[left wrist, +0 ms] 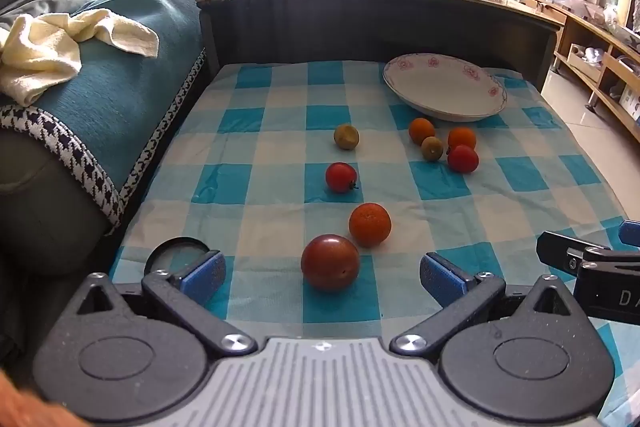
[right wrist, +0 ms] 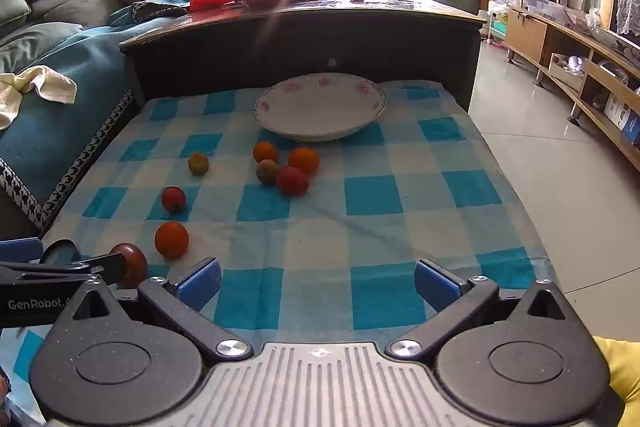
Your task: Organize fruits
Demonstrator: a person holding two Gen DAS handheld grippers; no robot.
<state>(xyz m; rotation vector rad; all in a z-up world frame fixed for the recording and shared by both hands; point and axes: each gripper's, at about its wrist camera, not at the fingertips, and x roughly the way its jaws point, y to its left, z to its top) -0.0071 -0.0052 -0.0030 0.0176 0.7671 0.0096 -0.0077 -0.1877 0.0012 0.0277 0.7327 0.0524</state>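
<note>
Both my tongs gape wide and hold nothing: my left gripper hangs just behind a dark red fruit, my right gripper over bare checked cloth. The other fruits lie scattered ahead, four bunched just before the flowered plate, which holds none. A sofa flanks the cloth's left edge, and a dark cabinet stands behind the plate.

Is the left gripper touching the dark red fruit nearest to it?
Apart. In the left wrist view the left gripper has its jaws wide open, and checked cloth shows on both sides of the dark red fruit.
</note>
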